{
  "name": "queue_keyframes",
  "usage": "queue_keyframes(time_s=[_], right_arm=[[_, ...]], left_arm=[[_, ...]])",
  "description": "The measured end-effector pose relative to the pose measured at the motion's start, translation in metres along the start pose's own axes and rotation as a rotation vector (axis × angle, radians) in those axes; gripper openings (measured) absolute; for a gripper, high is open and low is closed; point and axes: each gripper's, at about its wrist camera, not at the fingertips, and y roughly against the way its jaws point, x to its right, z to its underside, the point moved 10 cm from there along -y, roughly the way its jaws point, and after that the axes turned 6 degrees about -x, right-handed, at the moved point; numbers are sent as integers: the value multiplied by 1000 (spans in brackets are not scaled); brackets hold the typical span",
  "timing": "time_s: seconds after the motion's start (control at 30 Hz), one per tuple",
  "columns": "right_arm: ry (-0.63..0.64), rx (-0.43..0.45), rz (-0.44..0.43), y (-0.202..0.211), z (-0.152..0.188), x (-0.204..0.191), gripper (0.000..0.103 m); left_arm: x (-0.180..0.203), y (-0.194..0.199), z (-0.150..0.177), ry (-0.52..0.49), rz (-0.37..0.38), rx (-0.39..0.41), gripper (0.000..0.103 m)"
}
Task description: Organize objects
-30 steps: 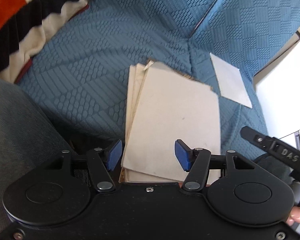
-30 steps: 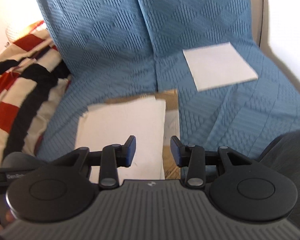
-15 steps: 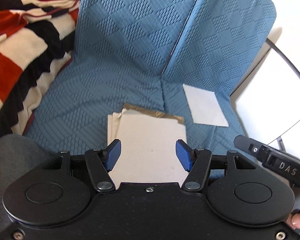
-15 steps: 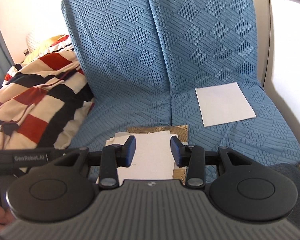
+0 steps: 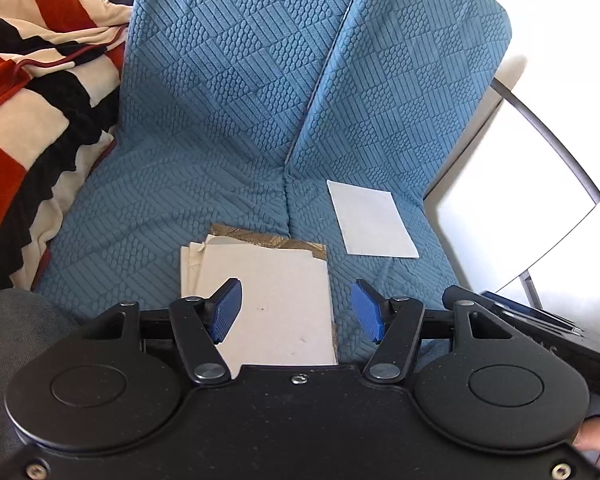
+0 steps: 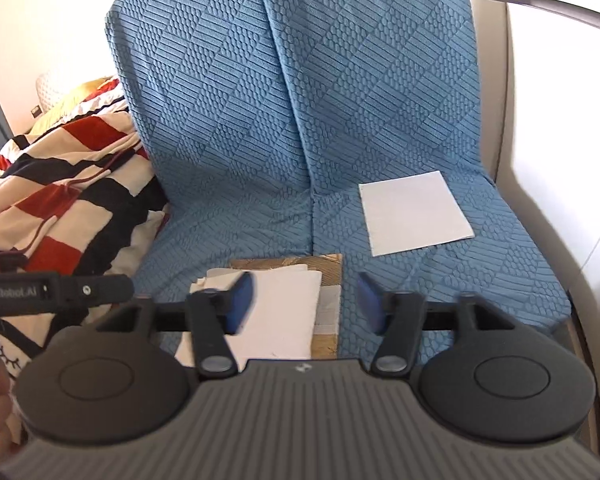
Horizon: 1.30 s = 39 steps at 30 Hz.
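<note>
A stack of pale cardboard sheets (image 5: 276, 300) (image 6: 276, 312) lies on the blue sofa seat, with a brown sheet under it. A single white sheet (image 5: 370, 220) (image 6: 414, 212) lies apart on the seat to the right. My left gripper (image 5: 296, 310) hovers above the stack's near end; its jaws are opening and nothing is between its blue pads. My right gripper (image 6: 306, 300) hangs over the stack's right edge, its jaws opening fast and blurred, also holding nothing.
A red, black and cream striped blanket (image 5: 32, 112) (image 6: 60, 208) is heaped on the left of the blue sofa cover (image 5: 228, 92). A pale armrest (image 6: 540, 120) bounds the seat on the right. A grey trouser knee (image 5: 16, 340) shows at lower left.
Both grippers have risen and pulled back from the stack, so more of the sofa back shows. The right gripper's jaws have swung much wider; the left's widened slightly.
</note>
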Motion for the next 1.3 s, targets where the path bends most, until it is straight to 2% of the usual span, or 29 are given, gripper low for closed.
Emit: queue_keyframes(time_s=[0.03,0.17,0.37,0.57,0.9,1.07,1.3], right_arm=[[-8,9,-3,2,-1,3,86],[-30,1,18,3,-1,18,86],[-32,15,45,7,2,33,86],[-51,17,54,10,8,47,86],[-39,62,80,19,7,71,86],[-65,61,79,8,11,83,86],[-71,85,121,-11,15,101,86]], left_arm=[[2,-1,-1,1,-1,5,64],[9,-3,-4,-12,9,28,86],[21,-10,-6,-3,47,52,101],[28,-21,-6,9,22,60,101],[50,-34,-2,-28,-2,45,101],[58,-46,0,-12,-8,42,101],[59,-67,-1,8,2,27,99]])
